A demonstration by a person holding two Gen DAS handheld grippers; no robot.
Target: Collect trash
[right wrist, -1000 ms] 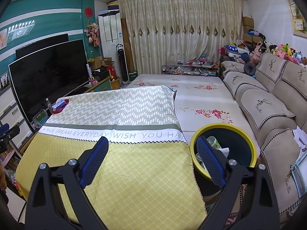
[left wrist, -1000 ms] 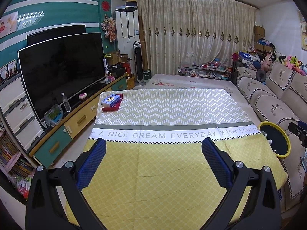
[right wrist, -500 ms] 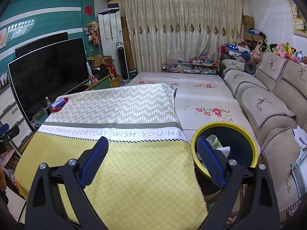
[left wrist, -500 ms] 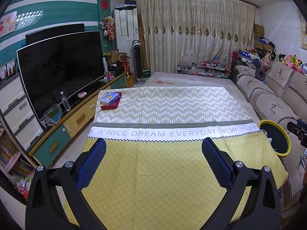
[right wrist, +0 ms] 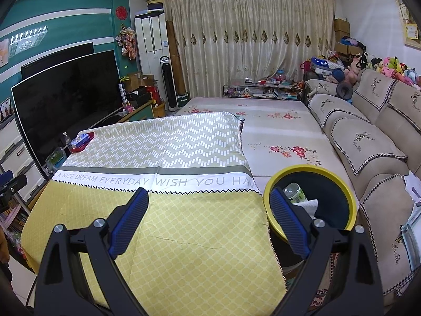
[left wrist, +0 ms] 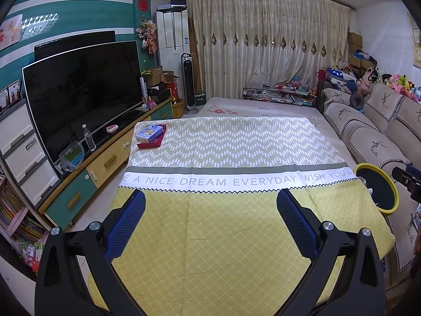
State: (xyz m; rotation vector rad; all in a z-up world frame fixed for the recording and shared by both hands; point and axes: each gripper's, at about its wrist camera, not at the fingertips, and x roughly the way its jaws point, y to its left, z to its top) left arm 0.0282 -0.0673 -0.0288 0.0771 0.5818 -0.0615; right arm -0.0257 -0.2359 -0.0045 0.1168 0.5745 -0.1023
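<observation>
A black trash bin with a yellow rim (right wrist: 310, 169) stands at the table's right edge, between table and sofa; a plastic bottle (right wrist: 294, 192) and crumpled white paper (right wrist: 309, 206) lie inside. The left wrist view shows the same bin (left wrist: 379, 168) at far right. My right gripper (right wrist: 209, 197) hovers open above the yellow tablecloth (right wrist: 200, 237), its right finger in front of the bin's near rim. Over the cloth's near half my left gripper (left wrist: 210, 202) is open too, nothing between its fingers. A blue tissue pack on a red box (left wrist: 151, 135) sits at the far left corner.
A large TV (left wrist: 81, 92) on a low cabinet runs along the left, with a water bottle (left wrist: 88, 138). A beige sofa (right wrist: 368, 142) lines the right. Beyond the table lies a floral-covered surface (right wrist: 276, 121), then curtains and clutter.
Both views have shifted only slightly; the grippers stay open over the cloth and nothing on the table has moved.
</observation>
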